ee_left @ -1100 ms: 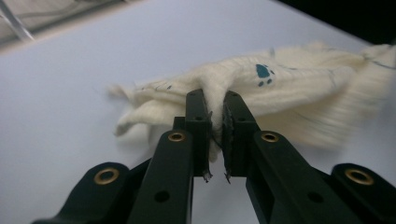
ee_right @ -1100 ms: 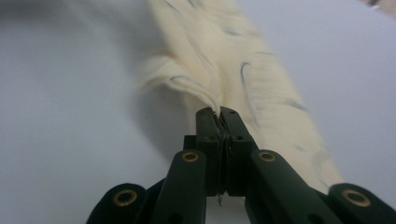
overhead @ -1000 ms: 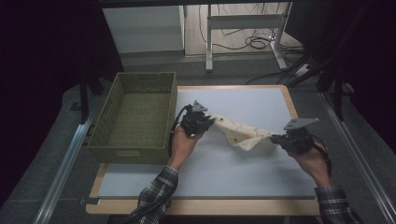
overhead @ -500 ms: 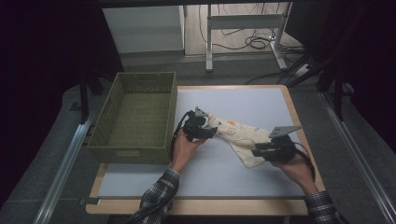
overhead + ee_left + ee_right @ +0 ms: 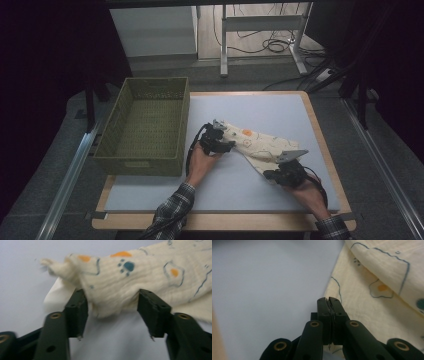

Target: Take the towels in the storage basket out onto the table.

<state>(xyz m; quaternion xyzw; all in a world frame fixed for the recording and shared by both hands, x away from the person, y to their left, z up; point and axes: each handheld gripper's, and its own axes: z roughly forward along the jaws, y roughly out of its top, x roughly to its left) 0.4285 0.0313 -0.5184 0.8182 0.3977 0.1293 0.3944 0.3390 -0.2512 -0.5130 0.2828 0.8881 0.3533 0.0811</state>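
Left tongs (image 5: 112, 315) have just eased in a bit but stay spread around the printed cloth's (image 5: 257, 145) bunched end, while the right tongs (image 5: 329, 302) are pressed together on its edge. The cloth lies flat on the desk (image 5: 150, 190) beside the green basket (image 5: 142, 125). I'd clamp the left fully before lifting, or it'll slip.

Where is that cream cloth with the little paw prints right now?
In the high view the cream printed cloth lies crumpled on the pale grey table mat, right of the olive woven basket, stretched between the left gripper and the right gripper.
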